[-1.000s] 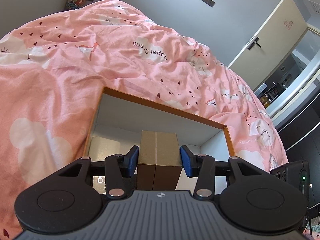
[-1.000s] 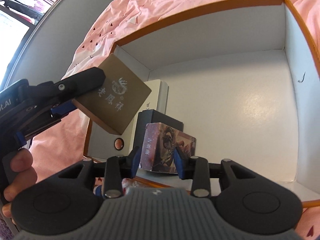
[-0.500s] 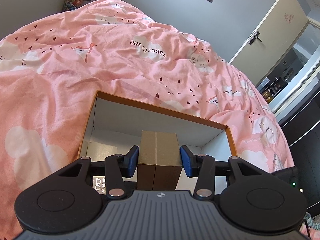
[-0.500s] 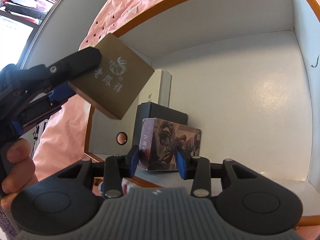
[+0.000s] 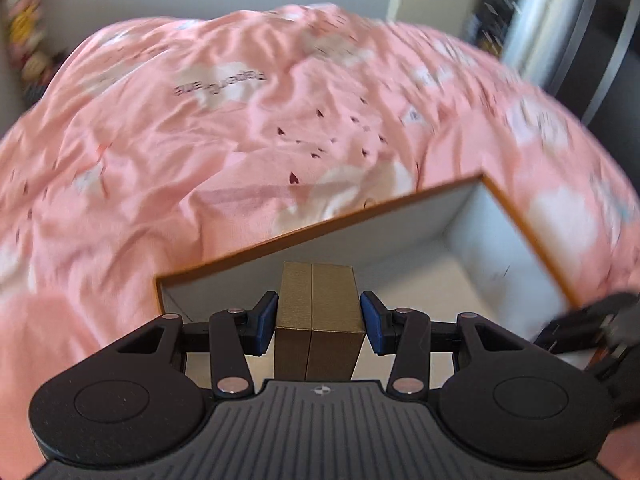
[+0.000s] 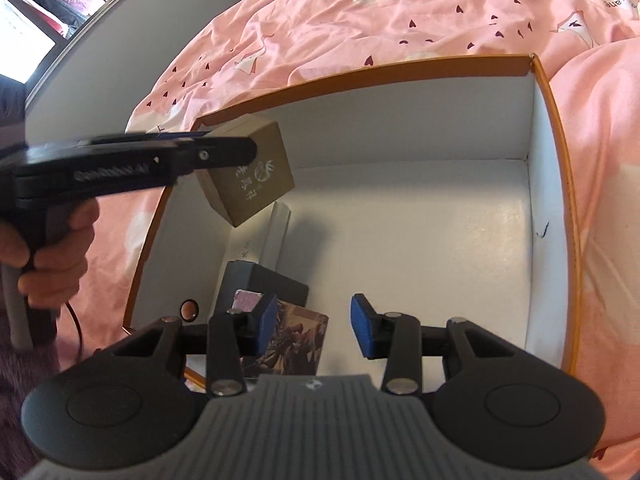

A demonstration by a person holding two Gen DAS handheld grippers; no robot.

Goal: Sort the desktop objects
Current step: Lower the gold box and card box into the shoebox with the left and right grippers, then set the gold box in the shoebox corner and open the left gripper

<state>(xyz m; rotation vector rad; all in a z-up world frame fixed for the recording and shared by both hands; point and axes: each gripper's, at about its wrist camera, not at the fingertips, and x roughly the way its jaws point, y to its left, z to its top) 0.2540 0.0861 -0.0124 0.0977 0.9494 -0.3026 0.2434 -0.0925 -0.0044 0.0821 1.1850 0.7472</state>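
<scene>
**Right jaws let go; gold box swings over the tray**

The right gripper (image 6: pixel 313 330) no longer pinches the illustrated box (image 6: pixel 294 342), which now lies by its left pad. The left gripper (image 5: pixel 319 322) has rolled and carried the gold box (image 6: pixel 250 170) further in over the orange-rimmed box (image 6: pixel 554 216)

Small boxes (image 6: pixel 262 280) lie in the carton's (image 6: pixel 552 216) left corner.

We count two grippers, the left gripper (image 5: pixel 319 322) and the right gripper (image 6: pixel 313 330). One orange-rimmed storage box (image 6: pixel 554 128) sits on one pink quilt (image 6: pixel 360 20). Four small boxes show: one gold box (image 6: pixel 250 172), one white box (image 6: pixel 276 232), one black box (image 6: pixel 262 286), one picture-printed box (image 6: pixel 298 340).
</scene>
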